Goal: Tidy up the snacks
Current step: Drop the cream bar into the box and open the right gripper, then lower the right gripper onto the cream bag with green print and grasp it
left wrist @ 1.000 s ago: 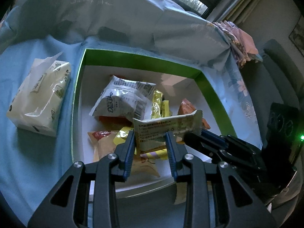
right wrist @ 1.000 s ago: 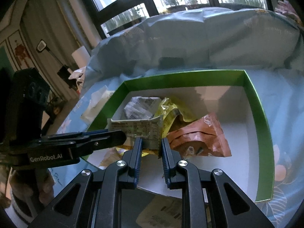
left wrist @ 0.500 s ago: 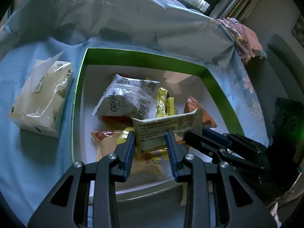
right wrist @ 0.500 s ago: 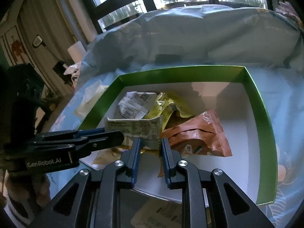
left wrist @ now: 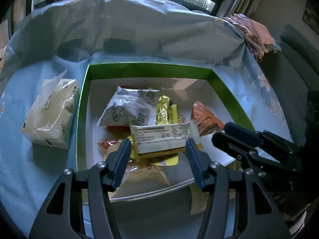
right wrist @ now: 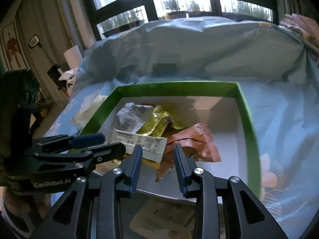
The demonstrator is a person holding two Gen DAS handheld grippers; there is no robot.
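Between the blue pads of the left gripper (left wrist: 158,146) lies a white snack bar (left wrist: 166,137), flat on top of the pile of packets, with a gap showing on each side of it: the jaws are opening and the pads do not press on the wrapper. This gripper tilts downward over the near edge of the green-walled box (left wrist: 151,70), its black fingers reaching in from the bottom of the left wrist view. Over the same near edge the right gripper (right wrist: 157,150) also points down into the box; its jaws are opening too, and the right end of the bar (right wrist: 139,142) sits just ahead of its left pad, not pinched. Seen from the left wrist, the right gripper (left wrist: 224,132) comes in from the right side with its tips close to the bar's right end. Seen from the right wrist, the left gripper (right wrist: 111,142) reaches in from the left, level with the bar's other end.

Under and around the bar lie a white and grey packet (left wrist: 127,107) toward the box's left wall, a yellow foil packet (left wrist: 165,109) at the middle, and an orange packet (right wrist: 191,141) toward the right wall. A cream pouch (left wrist: 143,174) lies at the near edge beneath the left fingers. Outside the box, beside its left wall, a pack of tissues (left wrist: 50,115) rests on the pale blue cloth (left wrist: 24,163). A hand (right wrist: 22,203) grips the left tool at the lower left corner of the right wrist view
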